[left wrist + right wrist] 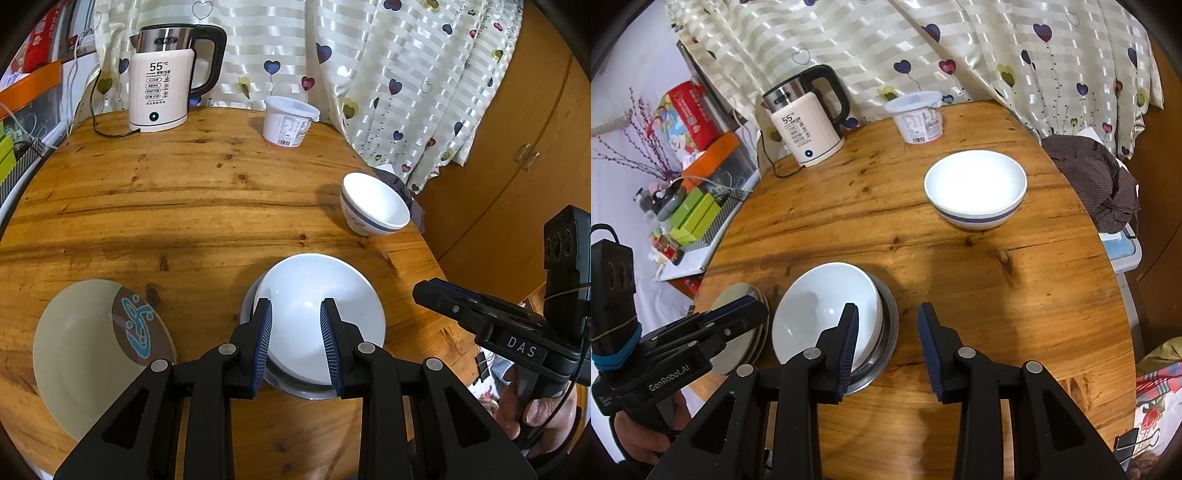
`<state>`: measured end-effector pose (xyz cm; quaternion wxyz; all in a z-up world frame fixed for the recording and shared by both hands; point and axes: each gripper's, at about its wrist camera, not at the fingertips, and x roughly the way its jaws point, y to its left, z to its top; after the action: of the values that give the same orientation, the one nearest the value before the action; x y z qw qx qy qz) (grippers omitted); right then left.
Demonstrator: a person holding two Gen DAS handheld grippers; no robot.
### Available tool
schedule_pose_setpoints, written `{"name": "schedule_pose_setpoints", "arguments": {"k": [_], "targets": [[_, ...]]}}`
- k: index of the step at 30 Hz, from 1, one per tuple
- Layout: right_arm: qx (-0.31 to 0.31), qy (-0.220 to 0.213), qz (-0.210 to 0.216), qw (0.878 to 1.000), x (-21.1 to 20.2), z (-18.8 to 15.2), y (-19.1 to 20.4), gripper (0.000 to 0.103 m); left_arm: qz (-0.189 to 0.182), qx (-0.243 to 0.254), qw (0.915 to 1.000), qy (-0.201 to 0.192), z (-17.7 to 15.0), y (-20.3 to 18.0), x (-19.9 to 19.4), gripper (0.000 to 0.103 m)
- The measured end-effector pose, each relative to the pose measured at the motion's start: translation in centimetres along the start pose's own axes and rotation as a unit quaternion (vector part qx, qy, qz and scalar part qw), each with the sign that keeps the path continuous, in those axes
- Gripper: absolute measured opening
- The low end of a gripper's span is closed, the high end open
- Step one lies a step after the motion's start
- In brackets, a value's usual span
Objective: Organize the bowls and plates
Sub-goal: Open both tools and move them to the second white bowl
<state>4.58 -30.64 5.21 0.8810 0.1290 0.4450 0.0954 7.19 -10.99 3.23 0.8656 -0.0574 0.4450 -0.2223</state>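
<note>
A plain white bowl [314,295] [827,306] sits nested in a metal bowl [306,391] [886,332] near the table's front edge. My left gripper [295,332] is open and empty, its jaws on either side of the white bowl, above it. My right gripper [888,339] is open and empty, just right of the stacked bowls; it also shows in the left wrist view [461,306]. A white bowl with a blue band [373,205] [975,188] stands at the right. A cream plate [85,350] holds a small brown plate with a blue pattern [140,328].
An electric kettle [166,74] [809,114] with its cord and a white plastic tub [288,120] [918,116] stand at the back of the round wooden table [184,206]. A curtain [369,74] hangs behind. Dark cloth [1097,177] lies at the right edge.
</note>
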Motion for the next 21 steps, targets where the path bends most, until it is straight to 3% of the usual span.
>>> {"name": "schedule_pose_setpoints", "arguments": {"k": [21], "targets": [[0.019,-0.008,-0.021,1.000,0.0,1.2,-2.4,0.036,-0.021,0.033,0.9991,0.016,2.5,-2.8,1.9,0.028]]}}
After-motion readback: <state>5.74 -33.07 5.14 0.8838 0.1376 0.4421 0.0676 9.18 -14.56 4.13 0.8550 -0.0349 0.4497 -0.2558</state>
